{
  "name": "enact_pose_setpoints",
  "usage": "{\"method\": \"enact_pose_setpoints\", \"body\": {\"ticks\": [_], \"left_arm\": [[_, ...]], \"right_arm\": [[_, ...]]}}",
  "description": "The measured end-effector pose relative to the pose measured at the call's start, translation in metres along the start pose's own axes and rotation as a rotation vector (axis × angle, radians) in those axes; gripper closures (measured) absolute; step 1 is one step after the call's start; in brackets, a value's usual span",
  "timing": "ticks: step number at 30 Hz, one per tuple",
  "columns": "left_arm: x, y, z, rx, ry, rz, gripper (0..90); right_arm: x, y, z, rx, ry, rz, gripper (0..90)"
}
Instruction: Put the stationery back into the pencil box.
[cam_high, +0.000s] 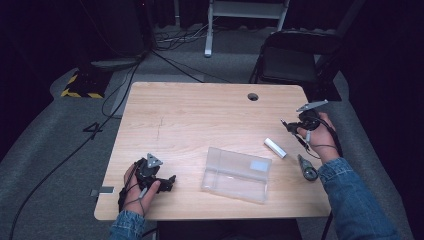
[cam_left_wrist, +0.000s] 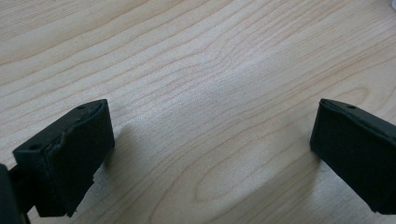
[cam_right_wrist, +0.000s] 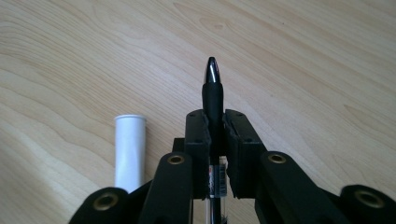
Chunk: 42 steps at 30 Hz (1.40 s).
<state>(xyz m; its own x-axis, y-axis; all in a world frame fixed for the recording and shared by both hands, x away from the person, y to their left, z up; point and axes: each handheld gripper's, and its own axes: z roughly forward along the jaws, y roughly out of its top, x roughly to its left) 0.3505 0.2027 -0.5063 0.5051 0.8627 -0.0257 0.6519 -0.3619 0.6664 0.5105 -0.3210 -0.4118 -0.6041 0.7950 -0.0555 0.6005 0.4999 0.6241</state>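
Note:
My right gripper (cam_right_wrist: 215, 122) is shut on a black pen (cam_right_wrist: 213, 91), whose shiny tip sticks out past the jaws above the wooden table (cam_right_wrist: 303, 60). In the high view this right gripper (cam_high: 294, 127) hangs over the table's right side, held by a hand in a denim sleeve. A white tube (cam_high: 275, 148) lies just left of it on the table, also the white tube (cam_right_wrist: 130, 149) beside the jaws. My left gripper (cam_high: 167, 182) rests near the front left edge. Its jaws stand wide apart over bare wood, left gripper (cam_left_wrist: 212, 123) open with nothing between them.
A clear plastic case (cam_high: 236, 174) lies at the front middle of the table (cam_high: 200, 115). A grey-green marker (cam_high: 307, 170) lies near the right edge. A cable hole (cam_high: 253, 96) sits at the back. A dark chair (cam_high: 292, 60) stands behind the table's far right corner.

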Motion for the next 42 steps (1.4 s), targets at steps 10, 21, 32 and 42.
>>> {"method": "enact_pose_setpoints", "body": {"ticks": [10,21,32,42], "left_arm": [[0.0,0.0,0.0,0.0,0.0,0.0,0.1],[0.0,0.0,0.0,0.0,0.0,0.0,0.1],[0.0,0.001,0.0,-0.001,-0.004,0.013,0.2],[0.0,0.0,0.001,0.0,-0.006,0.009,0.2]], "right_arm": [[0.023,0.013,-0.024,-0.069,0.046,-0.064,80.7],[0.059,0.024,-0.045,-0.143,0.133,-0.138,80.6],[0.105,0.027,-0.06,-0.21,0.234,-0.215,80.6],[0.129,0.02,-0.059,-0.278,0.333,-0.218,80.6]]}}
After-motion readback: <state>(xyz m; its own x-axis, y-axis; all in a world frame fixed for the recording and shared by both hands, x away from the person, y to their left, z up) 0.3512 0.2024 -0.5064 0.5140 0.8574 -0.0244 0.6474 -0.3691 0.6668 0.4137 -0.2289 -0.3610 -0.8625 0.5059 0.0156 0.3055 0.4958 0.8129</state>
